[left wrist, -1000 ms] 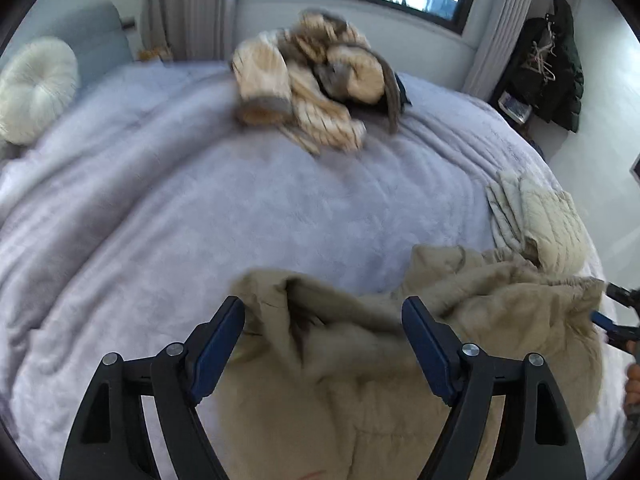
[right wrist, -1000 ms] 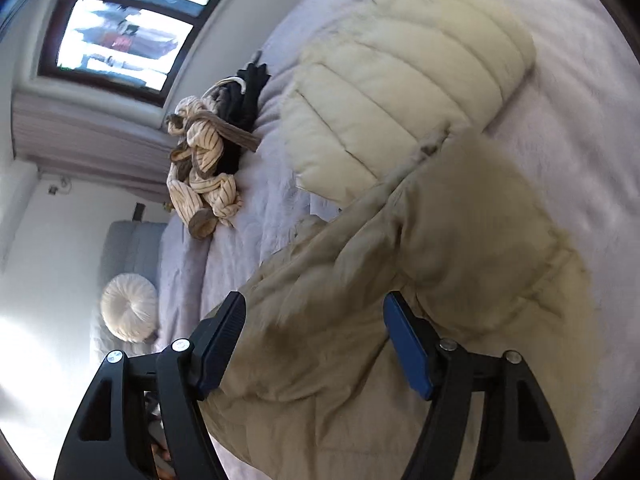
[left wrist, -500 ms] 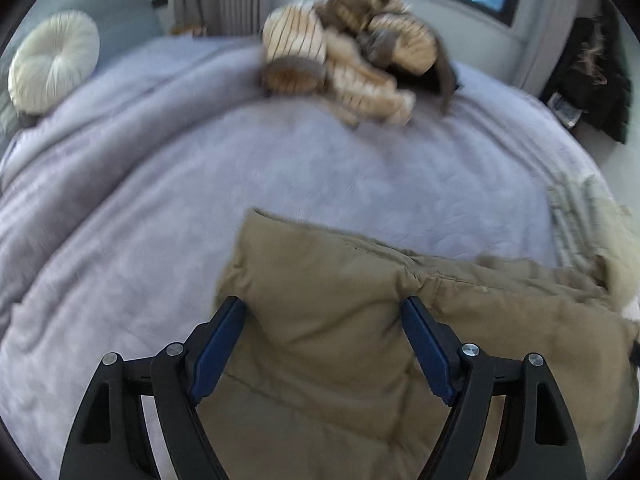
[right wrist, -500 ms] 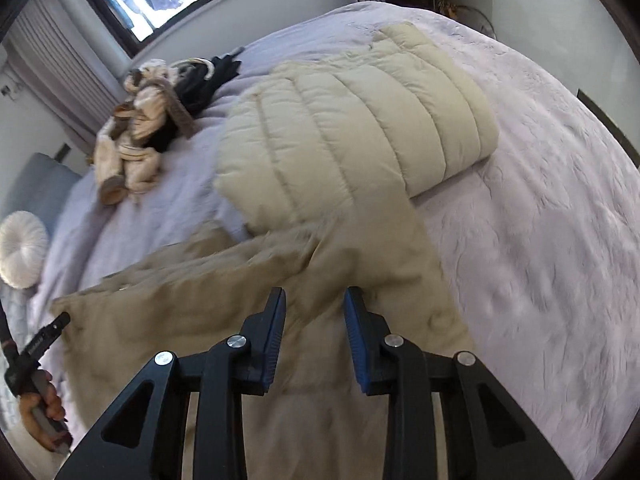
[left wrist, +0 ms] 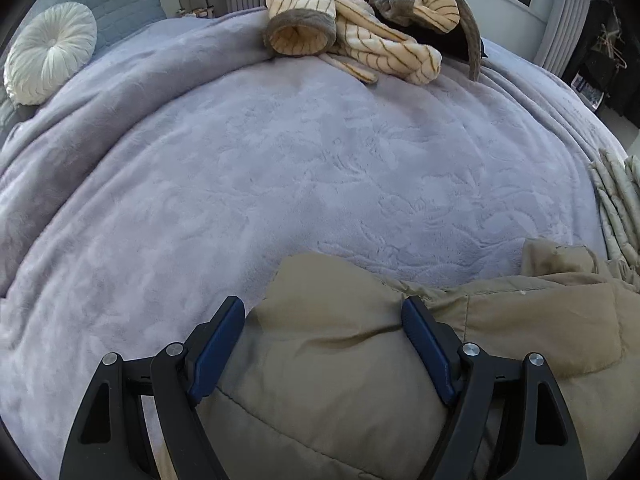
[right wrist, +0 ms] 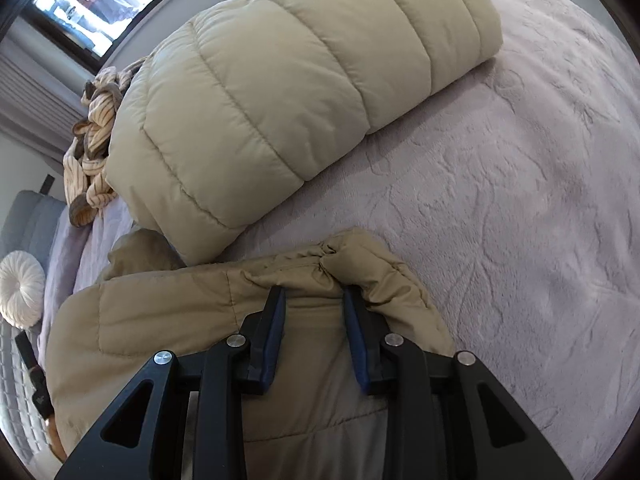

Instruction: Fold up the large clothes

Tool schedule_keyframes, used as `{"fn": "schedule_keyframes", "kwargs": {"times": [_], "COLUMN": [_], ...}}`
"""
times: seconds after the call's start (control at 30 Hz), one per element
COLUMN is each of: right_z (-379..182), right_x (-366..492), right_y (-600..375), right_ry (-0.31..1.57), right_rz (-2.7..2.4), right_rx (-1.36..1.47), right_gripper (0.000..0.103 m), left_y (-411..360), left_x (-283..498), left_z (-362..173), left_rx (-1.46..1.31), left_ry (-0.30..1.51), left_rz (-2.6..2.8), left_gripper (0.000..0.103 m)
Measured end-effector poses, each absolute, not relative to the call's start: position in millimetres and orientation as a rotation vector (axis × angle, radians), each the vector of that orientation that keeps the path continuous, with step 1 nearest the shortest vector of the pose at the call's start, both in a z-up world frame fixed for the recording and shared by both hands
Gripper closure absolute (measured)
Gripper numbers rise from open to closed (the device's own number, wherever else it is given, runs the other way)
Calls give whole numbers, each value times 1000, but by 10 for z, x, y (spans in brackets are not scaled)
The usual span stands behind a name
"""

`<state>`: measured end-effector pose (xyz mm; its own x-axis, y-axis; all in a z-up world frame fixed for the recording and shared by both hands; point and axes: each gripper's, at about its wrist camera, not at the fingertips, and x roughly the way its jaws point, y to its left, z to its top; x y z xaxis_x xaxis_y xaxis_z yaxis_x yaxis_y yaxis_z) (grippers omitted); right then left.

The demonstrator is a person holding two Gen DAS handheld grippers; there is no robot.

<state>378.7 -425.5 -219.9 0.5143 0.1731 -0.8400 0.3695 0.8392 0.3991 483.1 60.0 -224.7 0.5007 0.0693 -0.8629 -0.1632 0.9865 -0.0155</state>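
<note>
A tan padded jacket lies on the lilac bed blanket, its near corner under my left gripper. That gripper stands open, its blue pads wide apart on either side of the puffy corner without squeezing it. In the right wrist view the same jacket spreads to the left. My right gripper is shut on its bunched far edge, with fabric pinched between the pads.
A folded cream puffer coat lies just beyond the jacket; its edge shows at the right. A heap of striped fleece clothes sits at the far side. A round white cushion rests by the grey headboard.
Both grippers came down toward the bed. The jacket, bunched and raised before, now lies flatter on the blanket. The right jaws narrowed from wide apart onto the jacket's edge.
</note>
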Motion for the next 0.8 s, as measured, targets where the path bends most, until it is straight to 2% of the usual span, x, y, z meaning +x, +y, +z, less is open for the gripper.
{"fn": "schedule_keyframes", "kwargs": {"times": [0.1,0.17,0.27,0.3,0.33,0.53,0.73,0.8], "right_z": [-1995,-1773,-1460,-1366,-1300,-1257,-1338,-1387], "right_x": [3739,3610,3306,3156,3004,2217,1715,1592], "right_y": [-4210,-4172,-4099,-4071,-4046,-3918,-3818,-3839], "right_ry": [1047,1002,924,901,887,888,925,930], "right_rz": [-147,-123,-63,-44,-26,25,37,29], "right_rx": [552,576,605,626,655,836,911,934], "right_gripper": [62,44,31,28,23,23,21,17], "left_y": [713,868,1083,1164,1238,1452,1460,1467], "left_x": [4700,4441,4034,3872,3725,2911,2484,2395], "left_z": [-1971,-1701,-1478,-1448,-1440,-1592,-1821,-1930], "left_rx": [-141,-194,-245,-263,-281,-366,-552,-631], "left_ry": [1022,998,988,1004,1017,1056,1089,1112], "left_rz": [104,56,1,-10,-5,41,-1,-10], "left_gripper": [21,21,19,4,0,0,0,0]}}
